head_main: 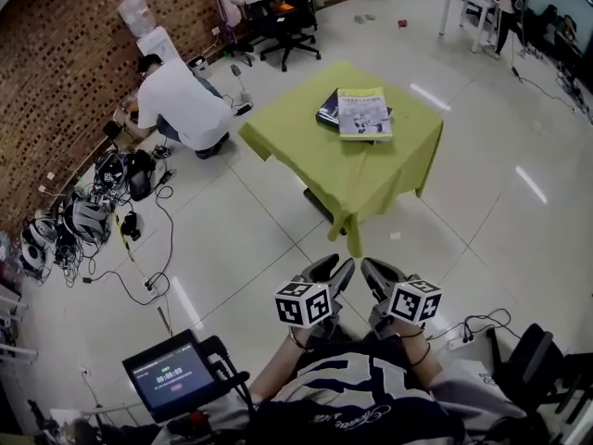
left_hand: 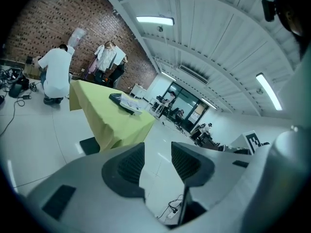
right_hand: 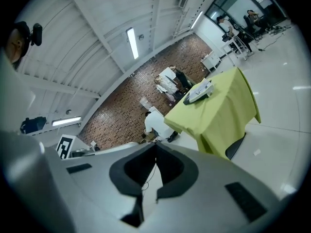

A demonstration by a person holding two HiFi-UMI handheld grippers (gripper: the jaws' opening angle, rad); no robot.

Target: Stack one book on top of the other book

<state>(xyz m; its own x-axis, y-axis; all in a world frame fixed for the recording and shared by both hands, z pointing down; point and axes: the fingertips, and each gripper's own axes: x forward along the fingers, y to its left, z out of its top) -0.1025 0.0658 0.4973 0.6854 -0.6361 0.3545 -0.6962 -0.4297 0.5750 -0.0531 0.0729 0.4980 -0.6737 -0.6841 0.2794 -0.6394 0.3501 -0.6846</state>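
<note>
Cables and gear (head_main: 85, 221) sprawl on the floor well left of the table (head_main: 296, 133). A person (head_main: 181, 100) in a white shirt crouches between them and the table's left corner. A green cloth (head_main: 357, 221) drapes the table, and we see both books lying toward its far side. The light book (head_main: 363, 114) rests flat on top of the dark book (head_main: 326, 109), cover up, with its long axis running from the table's near side to its far side. The dark book peeks out along the light one's left edge and as a sliver at its right, so it sits askew beneath. Both our grippers hang well short of the table's near corner, pointing toward it. Our left gripper (head_main: 339, 263) has its jaws apart with nothing between them. Our right gripper (head_main: 372, 265), just beside it, has its jaws pressed together and holds nothing.
</note>
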